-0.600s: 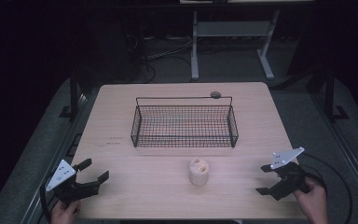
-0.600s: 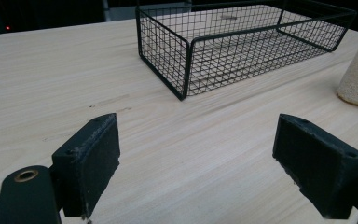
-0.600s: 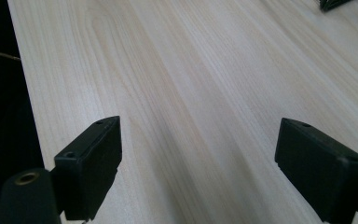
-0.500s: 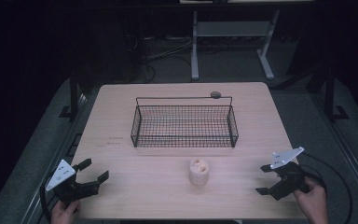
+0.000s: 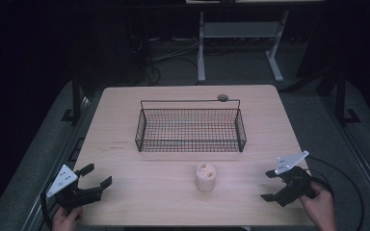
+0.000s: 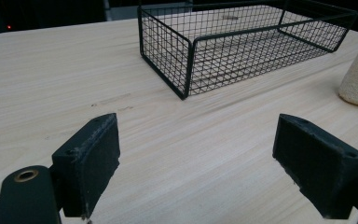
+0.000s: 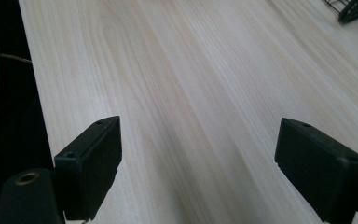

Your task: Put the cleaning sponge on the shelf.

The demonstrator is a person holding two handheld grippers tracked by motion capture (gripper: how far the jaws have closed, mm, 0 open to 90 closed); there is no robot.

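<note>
Both grippers idle, low over the near bench edge: left gripper [image 5: 92, 177] and right gripper [image 5: 269, 185] each had jaws spread wide, nothing between them. Compared with half a second before, neither had shifted, and the things on the bench lay as they did; work not yet begun. Pale sponge-like cup [image 5: 205, 176] stood upright between the grippers, well apart from each. Wire basket [image 5: 191, 144] sat empty beyond it. Likely next: a reach for the cup.
</note>
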